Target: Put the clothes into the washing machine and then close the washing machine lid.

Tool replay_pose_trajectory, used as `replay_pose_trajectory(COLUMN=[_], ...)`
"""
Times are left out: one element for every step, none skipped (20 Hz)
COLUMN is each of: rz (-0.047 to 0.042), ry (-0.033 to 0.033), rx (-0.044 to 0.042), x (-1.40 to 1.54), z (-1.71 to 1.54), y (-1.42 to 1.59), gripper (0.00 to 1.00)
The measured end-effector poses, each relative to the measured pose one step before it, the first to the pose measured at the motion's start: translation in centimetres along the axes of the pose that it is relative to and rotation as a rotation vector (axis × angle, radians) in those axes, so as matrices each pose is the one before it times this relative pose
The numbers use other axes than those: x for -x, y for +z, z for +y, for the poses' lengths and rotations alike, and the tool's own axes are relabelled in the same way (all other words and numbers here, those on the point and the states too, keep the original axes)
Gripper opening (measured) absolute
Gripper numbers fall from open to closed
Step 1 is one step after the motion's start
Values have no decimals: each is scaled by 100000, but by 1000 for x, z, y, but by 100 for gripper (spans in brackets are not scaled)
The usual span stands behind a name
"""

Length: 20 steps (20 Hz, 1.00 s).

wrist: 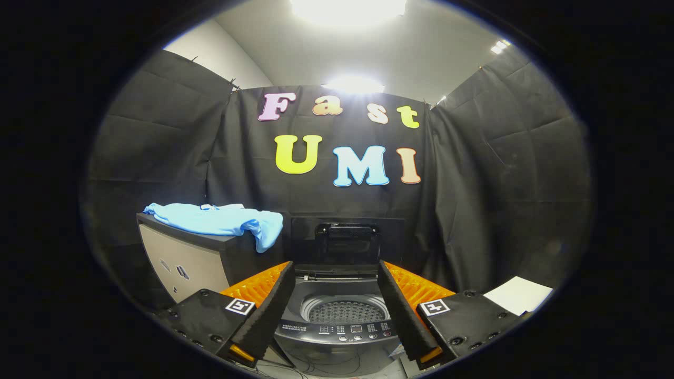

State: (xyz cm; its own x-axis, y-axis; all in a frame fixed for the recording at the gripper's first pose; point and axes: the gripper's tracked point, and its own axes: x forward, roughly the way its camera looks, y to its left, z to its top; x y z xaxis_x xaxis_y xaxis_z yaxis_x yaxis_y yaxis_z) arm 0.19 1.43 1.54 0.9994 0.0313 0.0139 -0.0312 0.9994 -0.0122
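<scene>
The gripper (335, 276) is spread wide and holds nothing; its two fingers (271, 305) frame the washer (337, 337), which sits straight ahead and below them; the lid (345, 239) stands upright at the back, so the drum (345, 311) is open and looks empty, though its floor is only partly seen. The shirt (221, 220), light blue, lies off to the left of the fingers on top of a cabinet (184, 263) that stands just beside the washer; most of it is spread flat, while one end, a sleeve or hem, hangs over the cabinet's near right corner toward the washer.

Nothing of the task is done yet; the shirt is still to be fetched and the lid still to be dropped.

The shirt should be light, soft and limp; it will sag and trail once lifted, and a thin pinch of a single layer may slip; the bunched, hanging end looks the best place to take hold, since the folds there give the pads more cloth to bite and stand clear of the cabinet top. A trailing part could catch on the washer's rim; the lid, being rigid, should be pushed down by its top edge or handle.
</scene>
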Motion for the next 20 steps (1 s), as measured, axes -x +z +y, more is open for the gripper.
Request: replay_pose_trajectory(rz=[55,84,163,-166,-569,-687,-552,-431,-191,-68,-448,-528,-398,-363,91,422,153,-362,-569,-292], ry=[344,233,-13,184,474,827,818,814,1009,813,564,983,1274,1639,1917,1879,1882,1788,1633,1827], rx=[-162,-279,-39,-73,-254,-311,-209,-195,-80,36,290,272,171,84,282,358,25,-262,-336,-221], x=[-103,-243,-175,-230,-258,-373,-464,-535,-544,-564,-526,-559,-663,-652,-619,-632,-636,-487,-745,-665], z=[202,218,187,147,309,467,427,390,475,539,545,504,743,786,918,881,797,898,896,868], y=[237,324,485,606,815,858,875,736,737,699,740,773,665,673,509,445,438,568,606,453], gripper=[98,98,98,98,98,98,98,98,98,98,98,98,98,98,98,98,98,98,98,98])
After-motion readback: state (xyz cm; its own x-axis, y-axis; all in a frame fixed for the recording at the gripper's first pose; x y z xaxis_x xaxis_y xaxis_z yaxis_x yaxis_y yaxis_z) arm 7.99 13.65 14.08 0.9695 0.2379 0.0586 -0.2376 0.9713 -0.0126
